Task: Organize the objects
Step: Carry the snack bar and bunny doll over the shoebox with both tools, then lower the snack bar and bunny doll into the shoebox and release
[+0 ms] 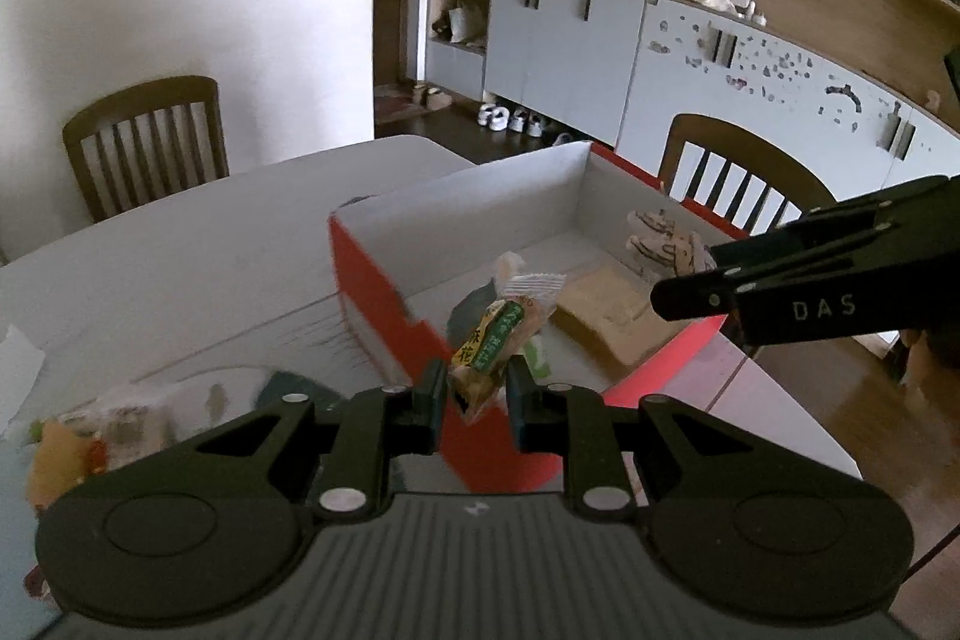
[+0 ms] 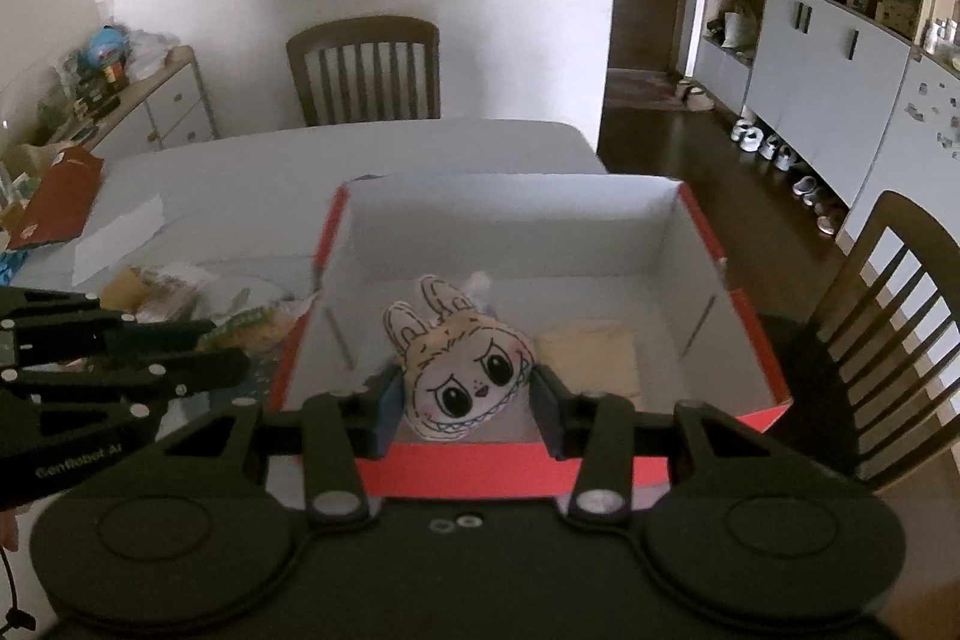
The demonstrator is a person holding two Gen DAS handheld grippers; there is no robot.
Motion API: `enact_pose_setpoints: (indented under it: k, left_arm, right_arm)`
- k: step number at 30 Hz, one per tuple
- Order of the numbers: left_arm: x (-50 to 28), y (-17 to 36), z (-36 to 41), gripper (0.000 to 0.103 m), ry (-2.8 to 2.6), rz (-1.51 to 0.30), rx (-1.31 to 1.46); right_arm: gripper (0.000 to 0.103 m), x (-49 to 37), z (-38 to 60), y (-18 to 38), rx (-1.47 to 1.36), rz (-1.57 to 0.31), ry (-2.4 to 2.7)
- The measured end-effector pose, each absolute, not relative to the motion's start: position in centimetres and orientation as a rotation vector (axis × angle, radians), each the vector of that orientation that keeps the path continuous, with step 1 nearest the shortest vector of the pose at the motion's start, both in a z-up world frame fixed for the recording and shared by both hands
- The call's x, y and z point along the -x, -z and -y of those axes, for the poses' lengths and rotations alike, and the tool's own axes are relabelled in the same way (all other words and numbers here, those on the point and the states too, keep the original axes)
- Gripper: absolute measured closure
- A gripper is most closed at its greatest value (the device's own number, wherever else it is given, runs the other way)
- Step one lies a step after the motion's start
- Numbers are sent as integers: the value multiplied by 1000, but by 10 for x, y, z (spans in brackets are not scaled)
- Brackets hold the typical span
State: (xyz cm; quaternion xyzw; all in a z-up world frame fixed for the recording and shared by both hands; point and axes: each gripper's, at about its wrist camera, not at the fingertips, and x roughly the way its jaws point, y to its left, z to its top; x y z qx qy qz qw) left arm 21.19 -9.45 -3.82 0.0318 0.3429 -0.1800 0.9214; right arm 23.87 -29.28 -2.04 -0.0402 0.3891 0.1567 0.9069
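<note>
Left wrist view: your left gripper point(image 1: 477, 394) clamps a green-labelled snack packet point(image 1: 489, 349) above the red-sided, white-lined cardboard box point(image 1: 372, 280); your right gripper point(image 2: 465, 397) grips a rabbit-eared plush face point(image 2: 462, 370) over it. Clutter beside the box remains.

Home dining room, table point(image 2: 360, 154), chairs point(image 2: 366, 67), cupboards point(image 1: 570, 34)

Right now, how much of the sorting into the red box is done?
Done: a tan flat pack already lies inside the red box. In hand: the left gripper holds a snack packet, and the right gripper holds a bunny-faced plush over the box. Left: wrapped items on the table beside it.
</note>
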Motion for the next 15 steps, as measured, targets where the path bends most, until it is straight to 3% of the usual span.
enact_pose_setpoints:
  k: [15]
  left_arm:
    - [-290, 38, 156, 84, 380, -713, -124]
  right_arm:
    - [59, -290, 334, 43, 118, -834, -308]
